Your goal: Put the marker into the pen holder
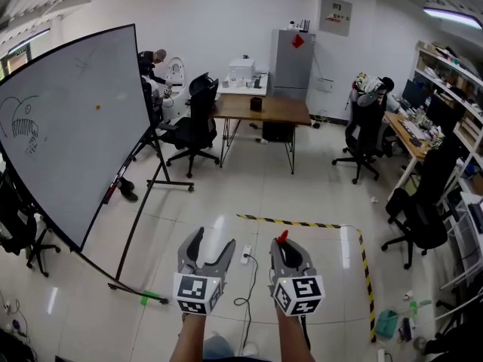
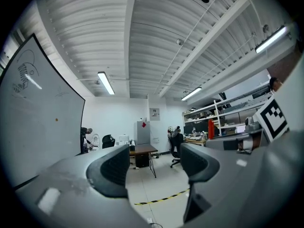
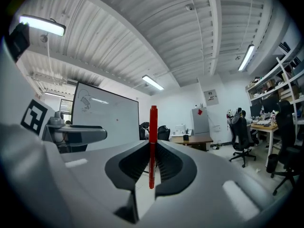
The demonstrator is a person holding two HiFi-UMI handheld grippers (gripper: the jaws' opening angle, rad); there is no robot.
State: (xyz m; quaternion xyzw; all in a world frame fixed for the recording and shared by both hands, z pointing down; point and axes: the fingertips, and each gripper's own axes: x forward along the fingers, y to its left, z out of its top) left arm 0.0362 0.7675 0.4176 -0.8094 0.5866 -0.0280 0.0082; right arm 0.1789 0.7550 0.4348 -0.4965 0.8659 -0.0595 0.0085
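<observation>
**Marker clamped upright, pen holder not yet within reach**

The right gripper (image 1: 285,249) is clenched on a red marker (image 3: 153,141). The marker stands upright between the pads, its upper end poking well above the jaws and its lower end hanging just below them. Gripping it near the middle keeps it steady, and holding it vertical leaves the lower end free to go straight down into an open-topped pot.

The left gripper (image 1: 212,241) is released, its jaws apart with only floor and room showing between them. It is held level beside the right one, probably free to steady the holder if that proves necessary.

Both grippers point across open floor (image 1: 226,194), over a strip of yellow-and-black tape (image 1: 287,222), toward a wooden desk (image 1: 264,110) at the far side. A whiteboard (image 1: 75,119) stands to the left. A small dark object (image 1: 256,103) sits on the desk. It may be the pen holder, but it is too small to tell. The marker is well apart from it, so the insertion has not begun.
</observation>
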